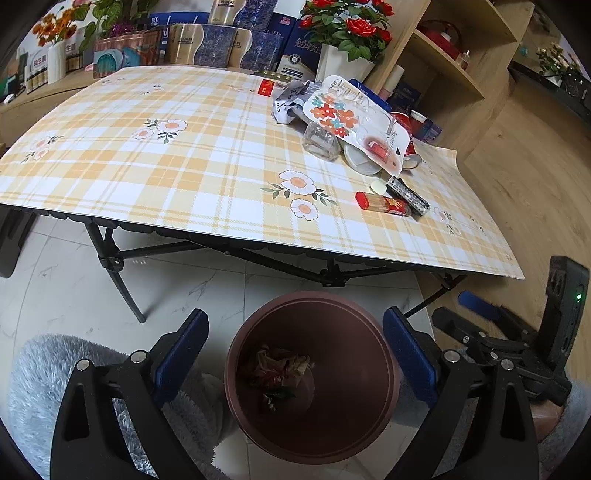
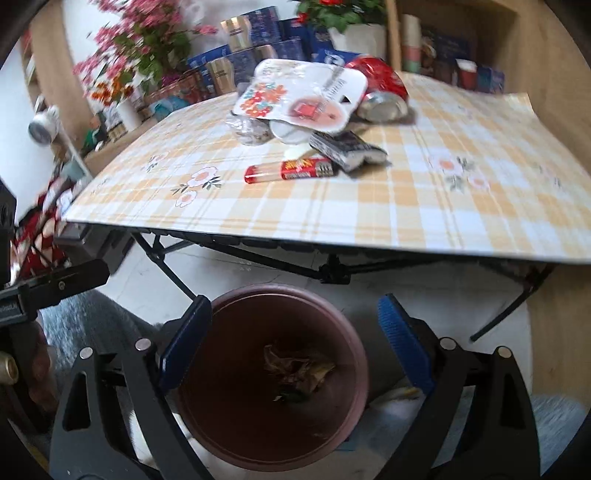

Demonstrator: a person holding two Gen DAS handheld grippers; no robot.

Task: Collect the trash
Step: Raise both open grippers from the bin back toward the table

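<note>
Left tool: the left tool (image 1: 295, 354) hung over the floor with its blue-padded fingers (image 1: 181, 354) wide apart, holding nothing.
Right tool: the right tool (image 2: 295, 347) was also spread apart and empty, above the same spot; this view was motion-blurred.
Bin: a round brown bin (image 1: 369, 391) stood on the white floor just in front of the tabletop's near edge, at 6 o'clock in both views, framed between each tool's fingers.
Bin contents: crumpled wrappers (image 1: 277, 369) lay at the bottom.
Tabletop: a folding table with black legs carried a yellow plaid cloth (image 1: 166, 166) printed with white flowers.
Trash pile: toward 1 o'clock in the left view, a white flowered pouch (image 1: 343, 114) lay over a clear glass jar (image 1: 319, 142), beside a crumpled grey-and-white bag (image 1: 288, 99).
Loose trash: nearer the edge lay a red tube (image 1: 382, 203), touching a dark foil wrapper (image 1: 408, 194), with a small white cap (image 1: 378, 187) just beside them.
Can: in the right view, a crushed red can (image 2: 380, 88) lay at 12 o'clock behind the pouch.
Surroundings: potted red flowers (image 1: 347, 26) and stacked boxes lined the far side.
</note>
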